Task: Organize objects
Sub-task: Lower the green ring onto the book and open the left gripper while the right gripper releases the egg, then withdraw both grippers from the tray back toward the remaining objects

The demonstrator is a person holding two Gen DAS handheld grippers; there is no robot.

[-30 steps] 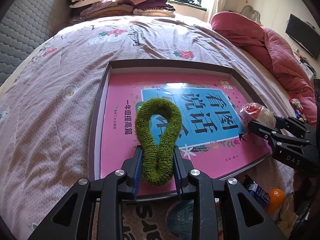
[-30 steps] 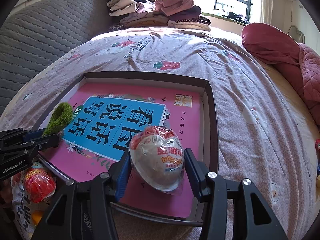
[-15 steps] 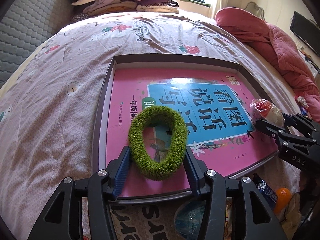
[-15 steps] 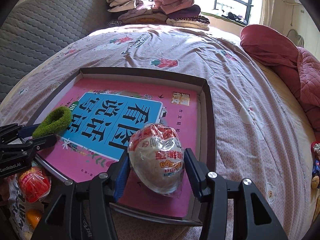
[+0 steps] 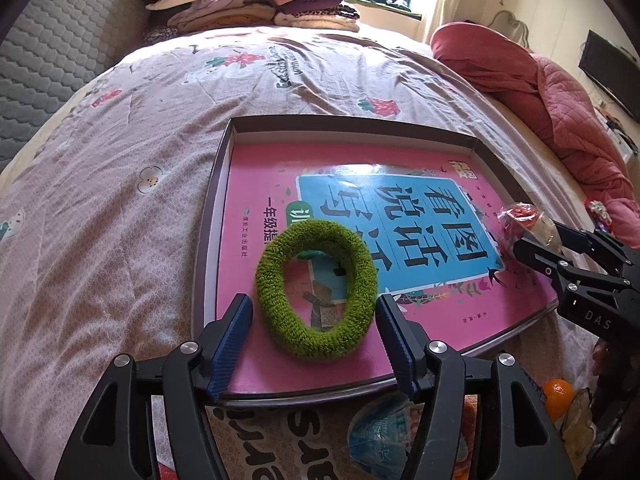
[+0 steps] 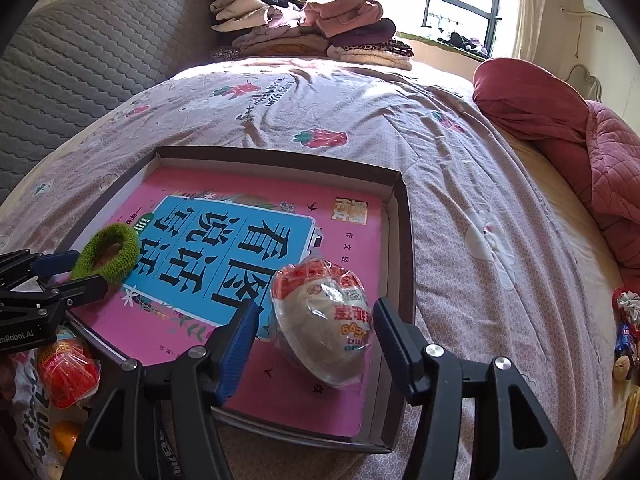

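Through the left wrist camera, the left claw (image 5: 314,344) hung over the near edge of the shallow dark tray (image 5: 208,216) that lay on the bed (image 5: 100,208). Its jaws were opening, and the fuzzy green hair tie (image 5: 316,294) lay rounded between them on the pink book (image 5: 256,208) that filled the tray, the blue pads (image 5: 232,344) standing just clear of it on both sides. The right claw (image 5: 540,236) reached in over the tray's right edge, beside a wrapped snack (image 5: 528,222).

Through the right wrist camera, the right claw (image 6: 314,340) sat at the tray's (image 6: 402,240) near right corner. Its jaws were opening too, with the wrapped snack (image 6: 324,320) resting on the book (image 6: 352,256) between the pads (image 6: 238,346), which no longer pressed it. At the tray's near left corner the hair tie (image 6: 108,254) lay by the left claw (image 6: 68,270). Folded clothes (image 6: 312,32) were piled at the far end of the bed (image 6: 460,220), well beyond the tray.
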